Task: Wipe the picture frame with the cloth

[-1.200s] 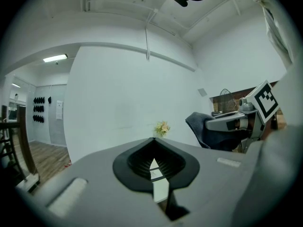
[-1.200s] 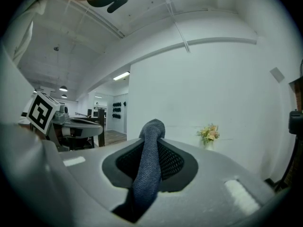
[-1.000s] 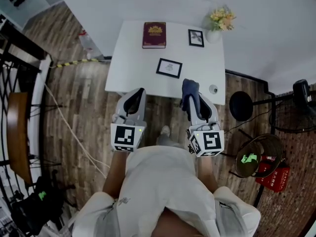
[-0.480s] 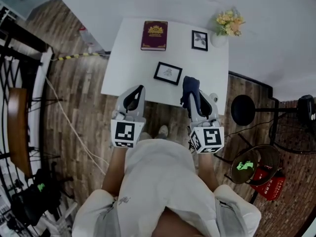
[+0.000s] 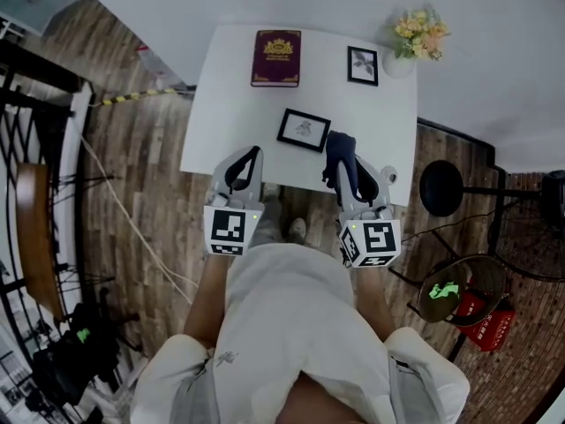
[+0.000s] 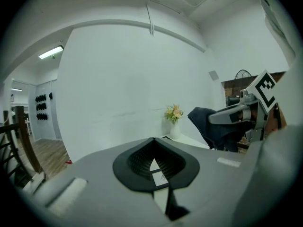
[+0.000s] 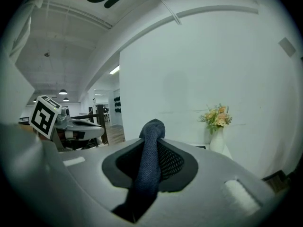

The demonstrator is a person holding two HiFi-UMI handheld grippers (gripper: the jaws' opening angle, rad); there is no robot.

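White table (image 5: 237, 104): vase (image 5: 400, 65) holds flowers (image 5: 421, 31); right tongs (image 7: 152, 148) grip cloth (image 5: 339, 148).

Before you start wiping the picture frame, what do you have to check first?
1. Cloth held: ok. The right gripper is shut on the cloth.
2. Other gripper free: ok. The left gripper is shut with nothing in it.
3. Frame uncovered: ok. The near picture frame lies on the table with nothing on it.
4. Cloth over the frame: not ok. It hangs just beside the frame's right edge.
5. Room to wipe: ok. The book and vase stand apart from the frame.
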